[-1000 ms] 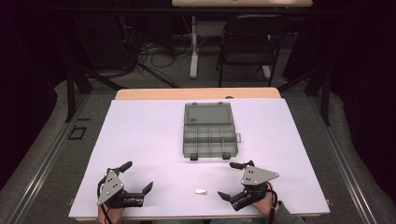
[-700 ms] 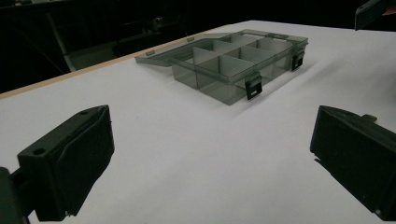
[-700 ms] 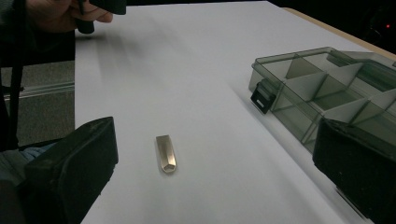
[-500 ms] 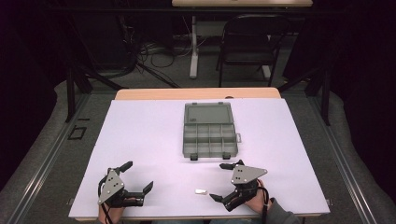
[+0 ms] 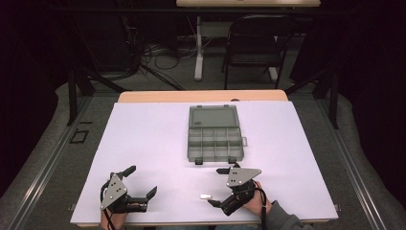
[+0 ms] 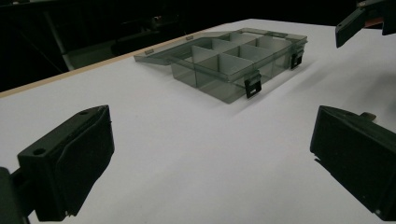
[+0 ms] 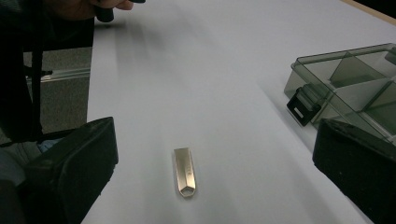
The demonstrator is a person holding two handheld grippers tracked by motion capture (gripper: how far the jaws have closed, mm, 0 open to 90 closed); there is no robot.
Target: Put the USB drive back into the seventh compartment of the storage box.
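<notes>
A grey translucent compartment organizer box is lying open at the middle of the white table, its lid folded flat behind; every visible compartment is showing bare. A small metal USB stick is lying flat near the table's front edge, just beside the right gripper, whose jaws are being held wide with the stick between them. The left gripper is likewise being held wide, gripping nothing.

One compartment box; one metal bar; two tongs
</notes>
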